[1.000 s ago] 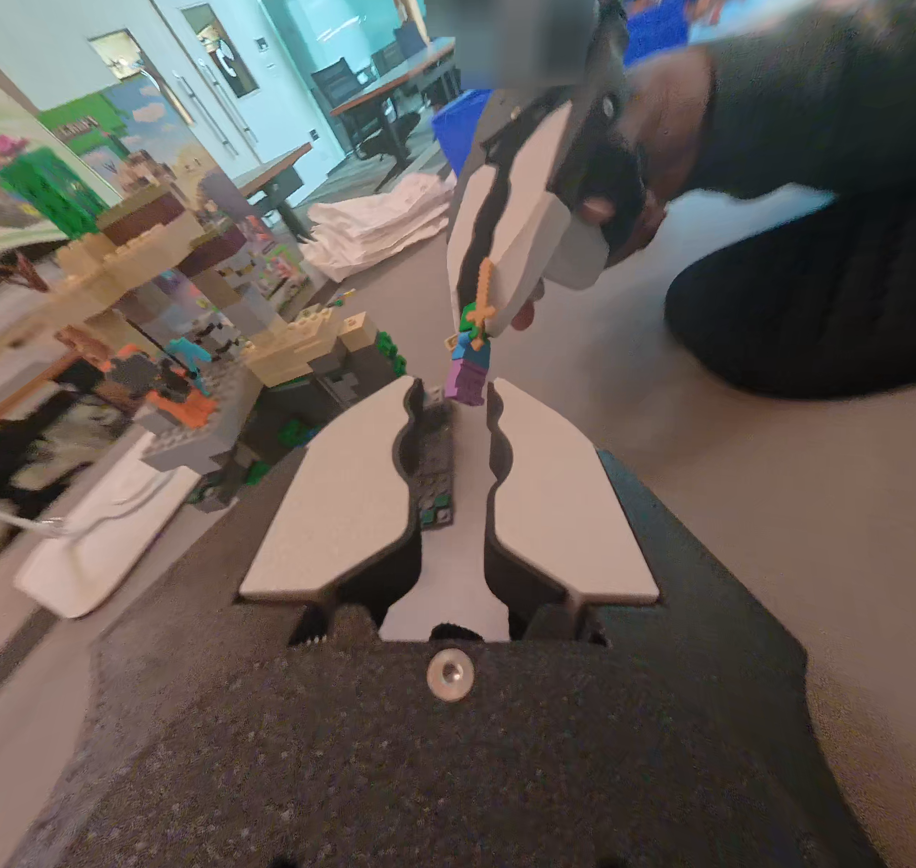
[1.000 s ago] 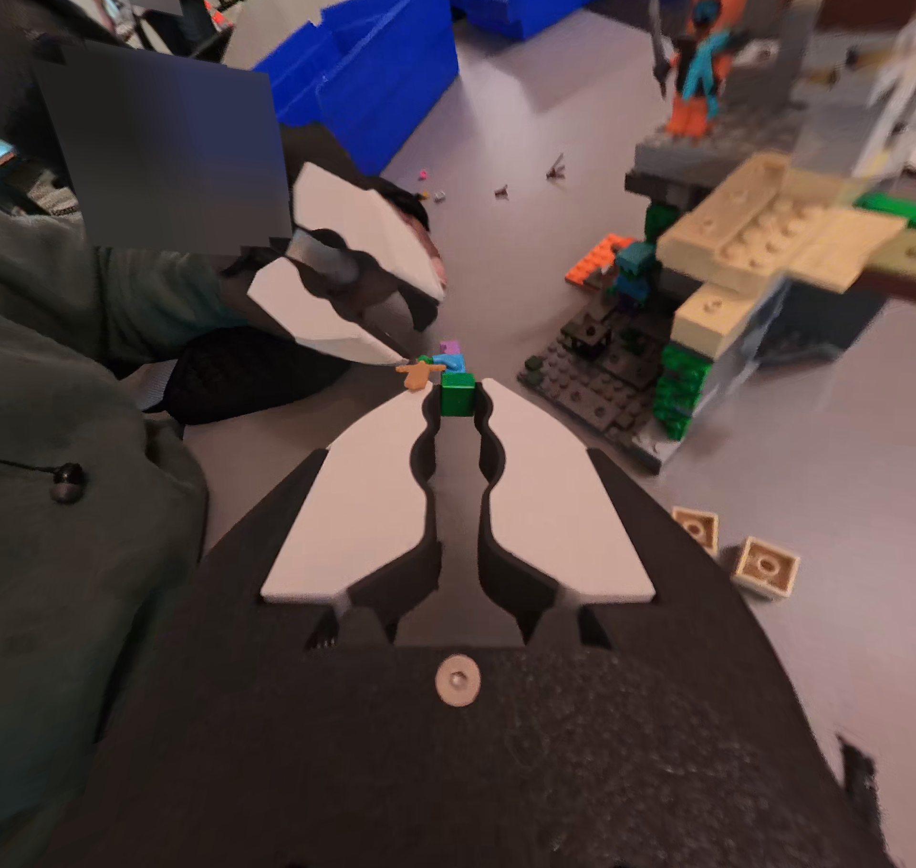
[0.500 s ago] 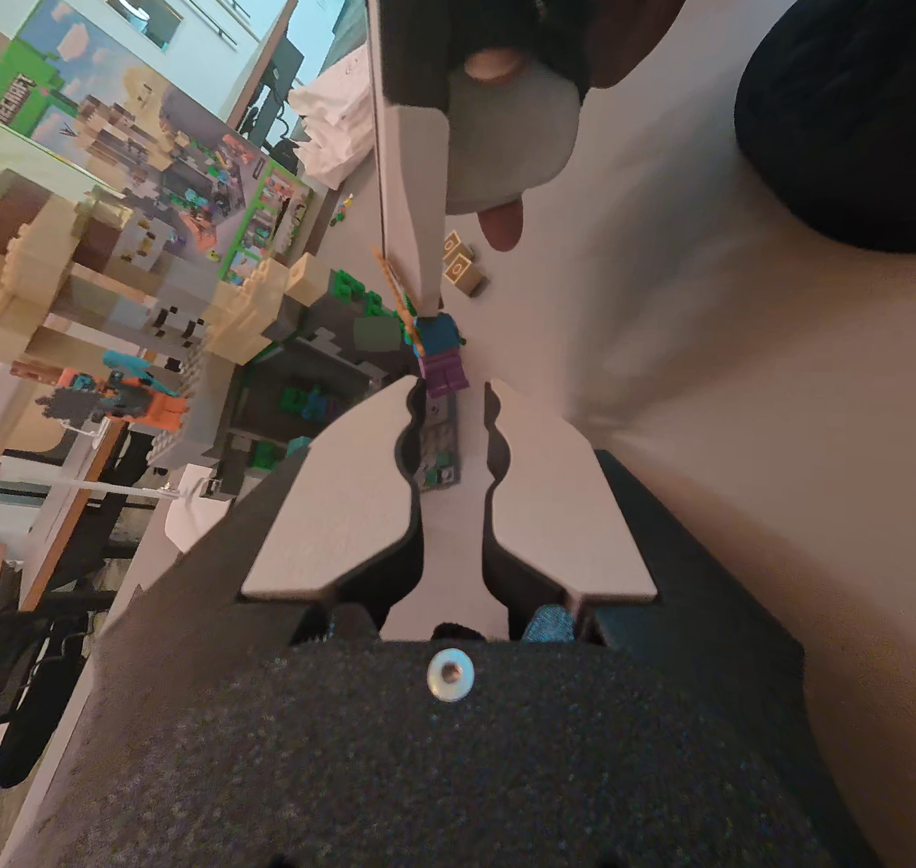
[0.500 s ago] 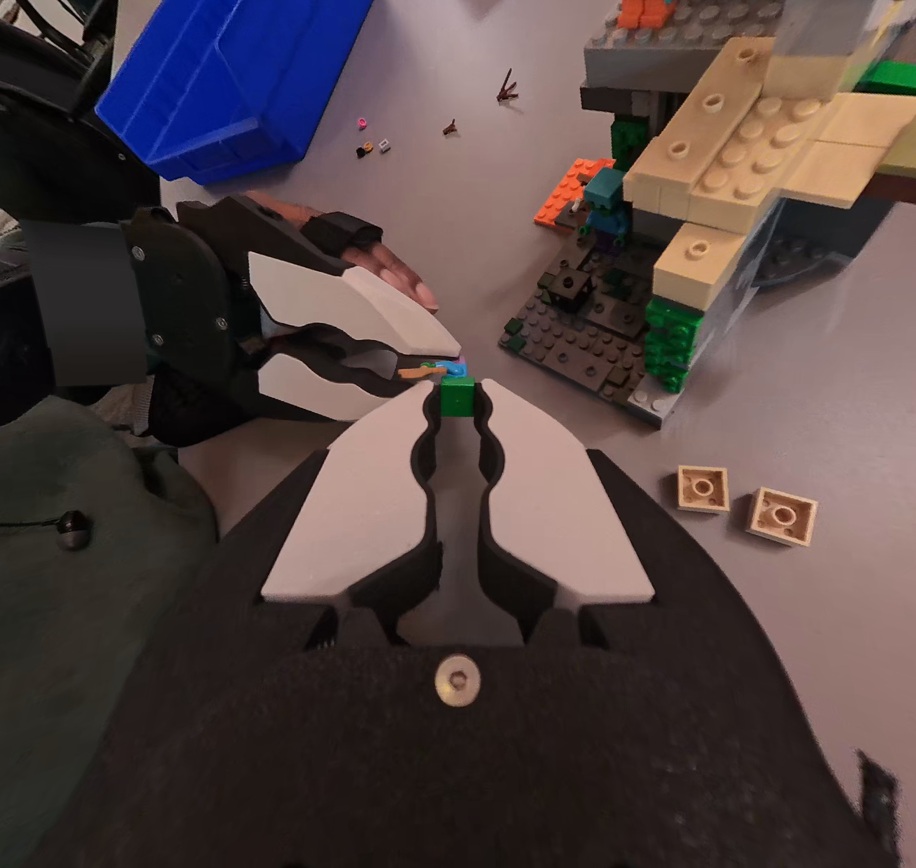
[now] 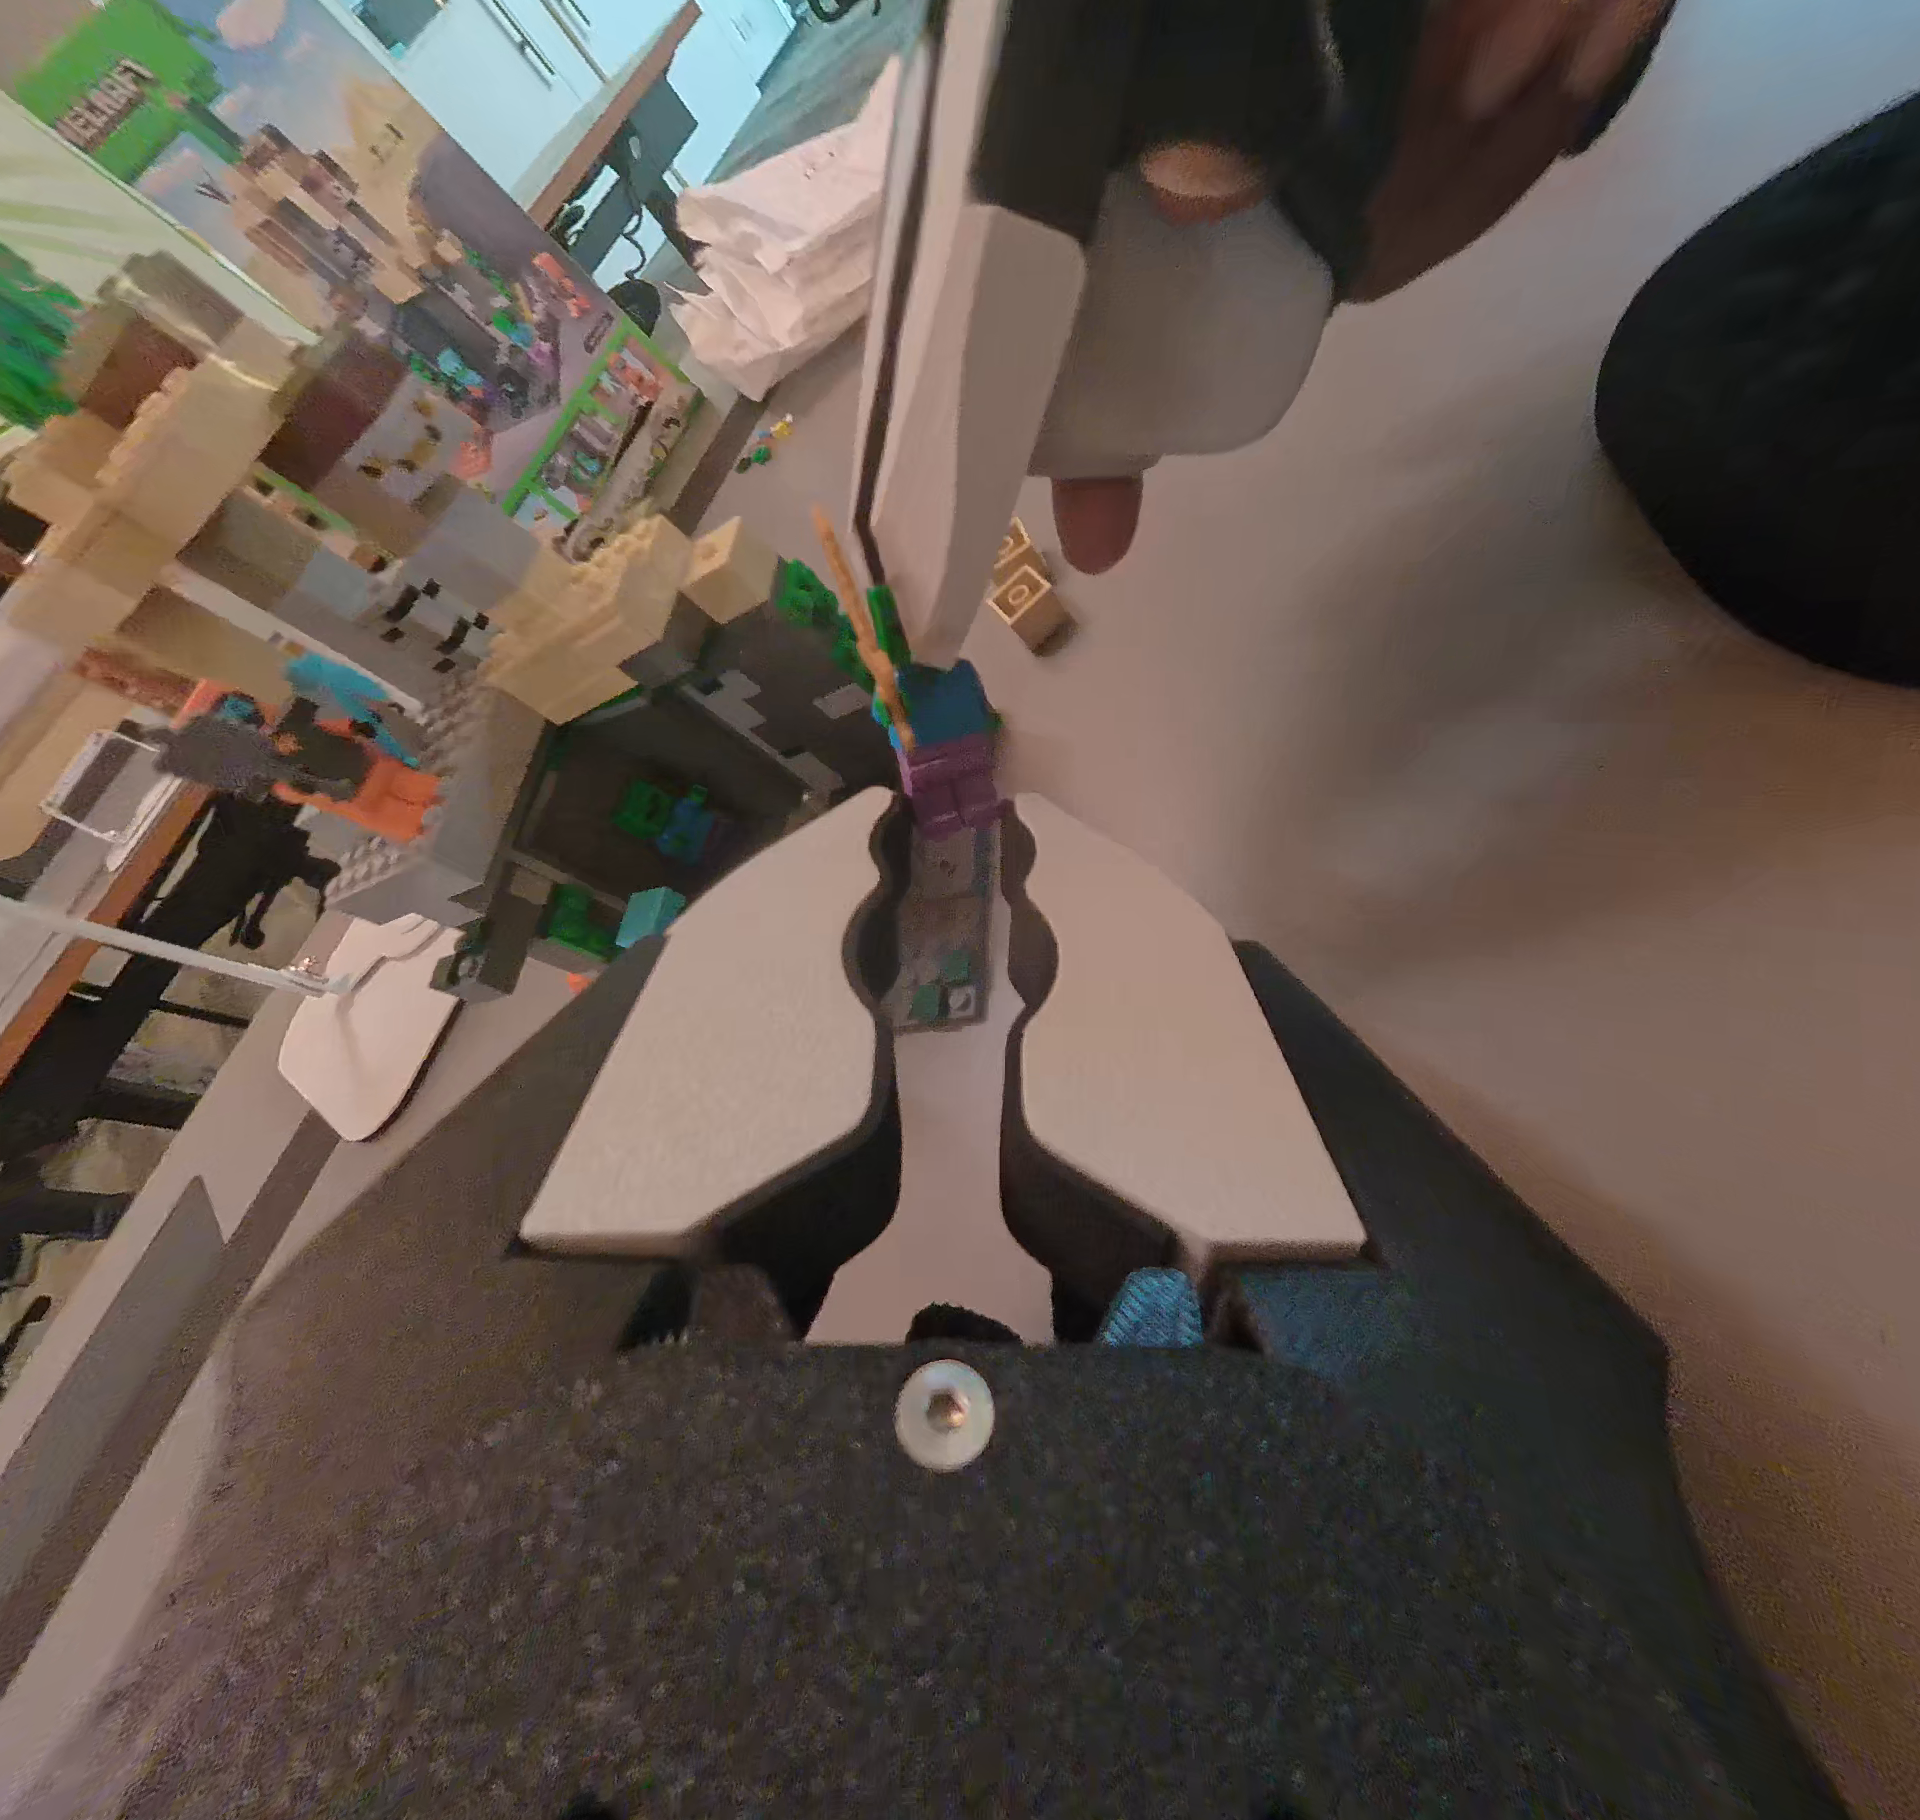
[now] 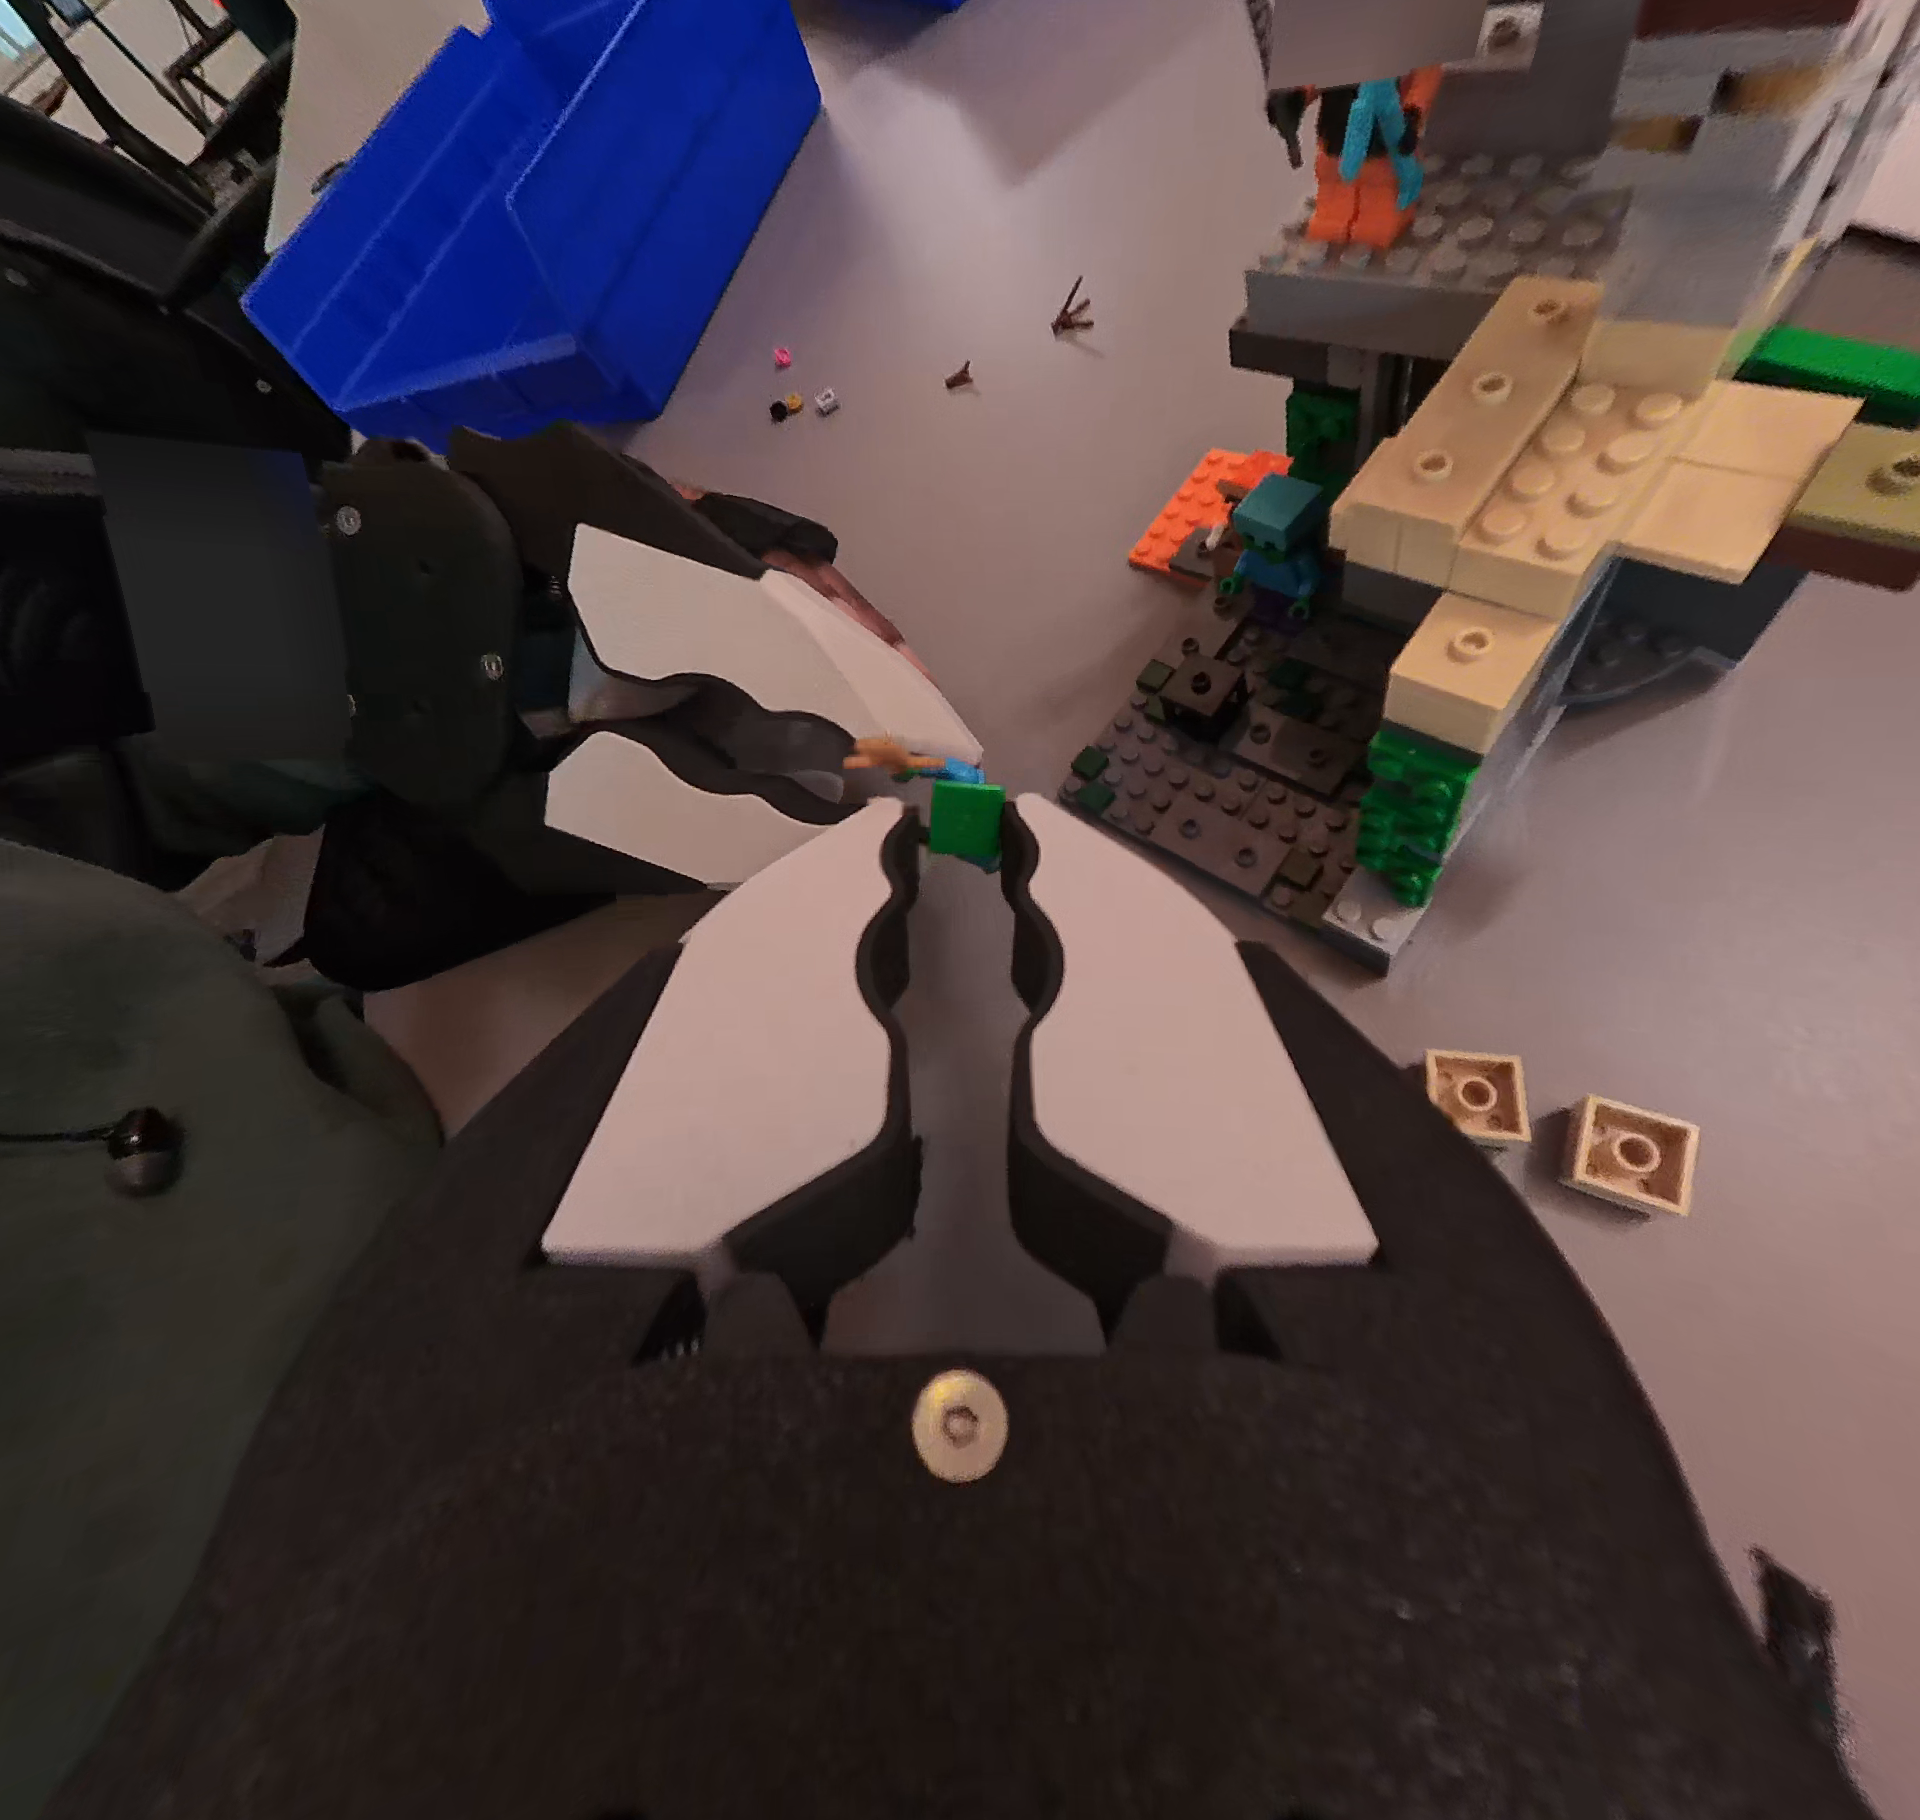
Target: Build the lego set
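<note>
My left gripper (image 5: 945, 814) is shut on a small dark grey plate (image 5: 940, 939). A minifigure (image 5: 948, 731) with purple legs, a blue torso and a green head stands on the plate's far end and carries a golden sword (image 5: 857, 607). My right gripper (image 6: 961, 814) is shut on the figure's green head (image 6: 964, 816). It comes in from above in the left wrist view (image 5: 920, 627). The left gripper (image 6: 904, 773) shows at the left in the right wrist view. The large tan, grey and green lego build (image 6: 1507, 523) stands close by on the right.
Two loose tan bricks (image 6: 1475, 1095) (image 6: 1631, 1157) lie on the grey table by the build. Blue bins (image 6: 540, 191) stand at the back left, with tiny loose parts (image 6: 800, 404) near them. The set's box (image 5: 416, 264) and white sheets (image 5: 790, 243) lie behind the build. The grippers are tip to tip, or close to it.
Both grippers, joined on the minifigure and plate, have turned and moved closer to the lego build. Neither grip has changed.
</note>
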`<state>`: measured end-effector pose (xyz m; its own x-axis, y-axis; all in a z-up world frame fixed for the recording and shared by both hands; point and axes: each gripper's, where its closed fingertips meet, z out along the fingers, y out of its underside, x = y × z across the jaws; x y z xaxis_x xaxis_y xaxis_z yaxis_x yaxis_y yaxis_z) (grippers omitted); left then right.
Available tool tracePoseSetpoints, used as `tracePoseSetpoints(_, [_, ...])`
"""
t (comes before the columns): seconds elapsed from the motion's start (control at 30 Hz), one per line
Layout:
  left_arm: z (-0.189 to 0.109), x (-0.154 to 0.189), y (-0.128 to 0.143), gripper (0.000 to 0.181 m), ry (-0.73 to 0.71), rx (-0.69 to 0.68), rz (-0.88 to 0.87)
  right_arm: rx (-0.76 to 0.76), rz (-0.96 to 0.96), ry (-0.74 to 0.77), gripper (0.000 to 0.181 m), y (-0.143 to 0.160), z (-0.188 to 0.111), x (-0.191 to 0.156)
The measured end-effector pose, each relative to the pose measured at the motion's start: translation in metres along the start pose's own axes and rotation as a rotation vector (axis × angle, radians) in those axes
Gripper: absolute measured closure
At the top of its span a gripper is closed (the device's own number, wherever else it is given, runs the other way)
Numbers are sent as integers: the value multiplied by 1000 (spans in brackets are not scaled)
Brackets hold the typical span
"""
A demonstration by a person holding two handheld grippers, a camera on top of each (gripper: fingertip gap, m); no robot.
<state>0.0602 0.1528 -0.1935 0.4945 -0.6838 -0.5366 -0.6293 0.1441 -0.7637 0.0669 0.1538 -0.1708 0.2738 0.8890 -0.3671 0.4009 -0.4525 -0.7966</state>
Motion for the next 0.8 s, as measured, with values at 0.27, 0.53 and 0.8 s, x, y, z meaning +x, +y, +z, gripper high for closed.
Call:
tracePoseSetpoints(0.27, [-7,-7,-13,165,5,87,-104,89,-35,36,161,-11,-3,-8])
tracePoseSetpoints(0.53, [-5,-4,-12,165,19,86,-111,86,-43,54,169,-8,-2,-7])
tracePoseSetpoints(0.8, [-10,-50,7,150,-25,70,-248,91,-44,145,169,-8,-17,21])
